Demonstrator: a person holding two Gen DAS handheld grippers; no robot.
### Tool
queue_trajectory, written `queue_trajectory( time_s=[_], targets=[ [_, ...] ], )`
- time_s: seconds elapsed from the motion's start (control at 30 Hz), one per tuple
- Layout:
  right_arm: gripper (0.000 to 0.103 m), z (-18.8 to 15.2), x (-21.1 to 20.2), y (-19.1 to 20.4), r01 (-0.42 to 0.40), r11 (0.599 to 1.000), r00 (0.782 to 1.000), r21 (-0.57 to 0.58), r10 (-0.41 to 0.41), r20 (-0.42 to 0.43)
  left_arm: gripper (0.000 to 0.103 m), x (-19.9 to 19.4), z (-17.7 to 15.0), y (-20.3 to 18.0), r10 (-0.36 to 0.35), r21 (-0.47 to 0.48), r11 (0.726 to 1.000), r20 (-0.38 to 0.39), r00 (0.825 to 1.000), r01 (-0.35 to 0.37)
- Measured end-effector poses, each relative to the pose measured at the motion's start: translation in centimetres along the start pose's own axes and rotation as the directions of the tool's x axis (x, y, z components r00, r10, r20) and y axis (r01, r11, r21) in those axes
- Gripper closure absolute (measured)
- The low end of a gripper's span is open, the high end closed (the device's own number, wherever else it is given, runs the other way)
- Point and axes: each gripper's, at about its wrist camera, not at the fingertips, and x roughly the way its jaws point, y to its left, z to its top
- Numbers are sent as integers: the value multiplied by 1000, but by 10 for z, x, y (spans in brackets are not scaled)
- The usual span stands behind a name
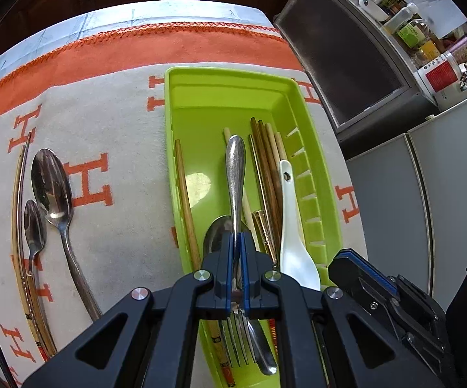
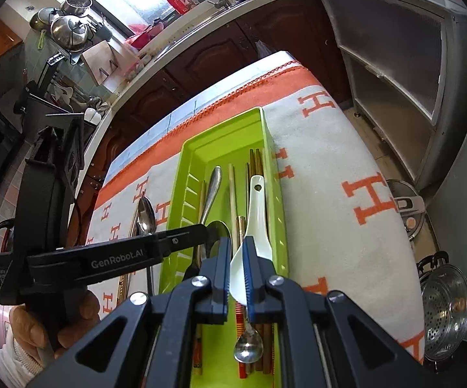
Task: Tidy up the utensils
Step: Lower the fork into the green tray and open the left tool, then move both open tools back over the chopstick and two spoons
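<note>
Both hand-held grippers (image 1: 237, 242) (image 2: 237, 252) clamped, angled downward.

"GenRobot.AI" on left hand-held gripper (image 2: 212, 237) body; orange "H" letters repeated over tablecloth (image 2: 337, 194).

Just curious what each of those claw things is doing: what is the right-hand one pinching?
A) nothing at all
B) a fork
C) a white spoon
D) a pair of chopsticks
C: in the right wrist view the right gripper is closed on the bowl of the white spoon, whose handle lies in the green tray.
</note>
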Motion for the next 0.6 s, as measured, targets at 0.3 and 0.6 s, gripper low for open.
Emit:
queue_trajectory(
  time_s=[0.3, 0.6],
  targets=[
    [94, -1, -5, 11, 7, 1000, 1000, -26, -7, 11, 81, -20, -7, 2, 11, 22, 1000, 24, 1000, -11],
    [94, -19, -15, 24, -7, 999, 1000, -39, 6, -1, 65, -78, -46, 29, 61, 75, 995, 104, 993, -69]
  ],
)
